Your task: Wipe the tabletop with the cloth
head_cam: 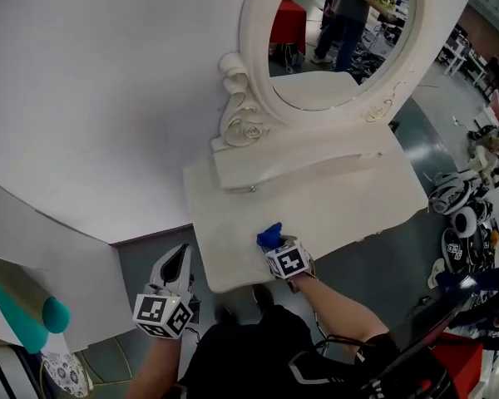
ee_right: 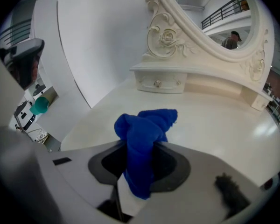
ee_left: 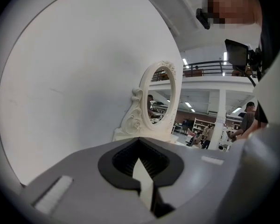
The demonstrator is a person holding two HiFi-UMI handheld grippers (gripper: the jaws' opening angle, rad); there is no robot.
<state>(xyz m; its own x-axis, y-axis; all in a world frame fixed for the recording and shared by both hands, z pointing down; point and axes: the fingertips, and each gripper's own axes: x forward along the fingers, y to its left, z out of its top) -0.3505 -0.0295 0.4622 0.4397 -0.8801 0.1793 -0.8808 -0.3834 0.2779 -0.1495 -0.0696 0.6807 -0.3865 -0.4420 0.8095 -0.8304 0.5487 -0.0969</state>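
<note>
A blue cloth [head_cam: 269,236] is bunched in my right gripper [head_cam: 276,243], which is shut on it near the front edge of the white tabletop [head_cam: 349,202]. In the right gripper view the cloth [ee_right: 144,127] sticks up from between the jaws of the right gripper [ee_right: 139,160], over the pale tabletop [ee_right: 219,125]. My left gripper [head_cam: 176,266] hangs off the table's left side above the floor, shut and holding nothing. In its own view the left gripper [ee_left: 141,166] points toward the wall and the mirror [ee_left: 159,94].
An oval mirror [head_cam: 341,32] in a carved white frame stands at the back of the table above a small drawer [head_cam: 251,189]. A white curved wall [head_cam: 91,98] lies left. A teal roll [head_cam: 46,314] is at lower left, and helmets and gear [head_cam: 457,202] clutter the floor at right.
</note>
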